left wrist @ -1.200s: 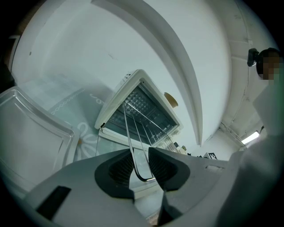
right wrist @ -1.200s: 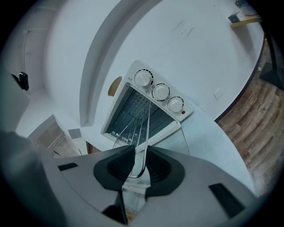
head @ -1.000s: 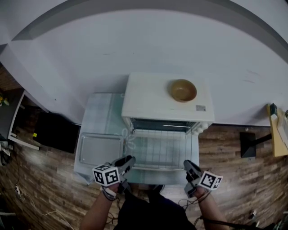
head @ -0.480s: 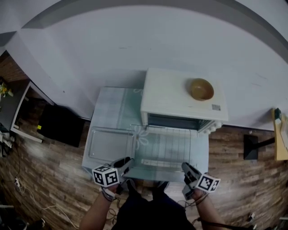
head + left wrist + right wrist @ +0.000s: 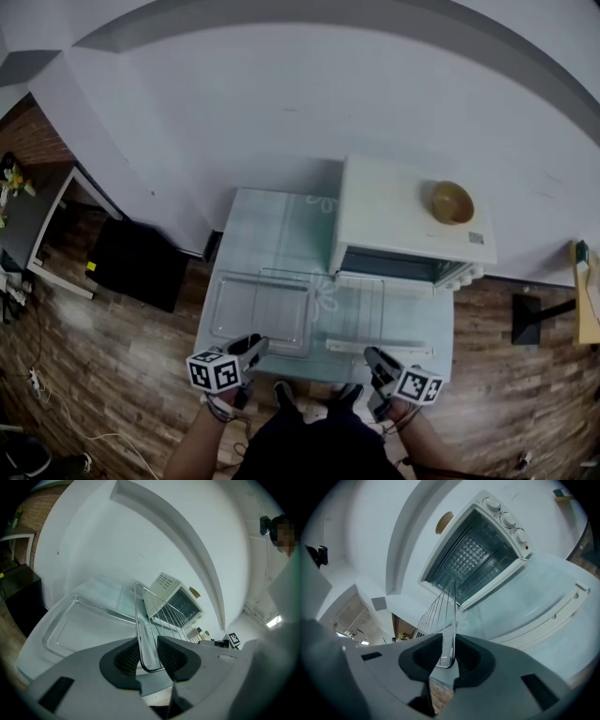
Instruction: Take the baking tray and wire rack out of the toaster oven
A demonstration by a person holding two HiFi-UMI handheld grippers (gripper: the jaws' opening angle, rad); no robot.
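Note:
The wire rack (image 5: 323, 309) hangs clear of the white toaster oven (image 5: 403, 220), held level by its near edge over the table. My left gripper (image 5: 246, 352) is shut on the rack's near left corner (image 5: 140, 634). My right gripper (image 5: 375, 361) is shut on its near right corner (image 5: 451, 634). The rack's left part lies above the right side of the baking tray (image 5: 248, 309), which rests on the table left of the oven. In the left gripper view the tray (image 5: 75, 625) lies to the left below the rack. The oven (image 5: 478, 555) stands with its cavity showing.
The oven's glass door (image 5: 403, 314) is folded down flat, its handle (image 5: 562, 611) toward me. A tan bowl (image 5: 452, 202) sits on the oven's top. The pale table (image 5: 272, 225) stands against a white wall. A black cabinet (image 5: 141, 262) is on the floor at left.
Both grippers have carried the rack leftward, away from the oven's open door. It now overlaps the tray's right side instead of lying over the door.

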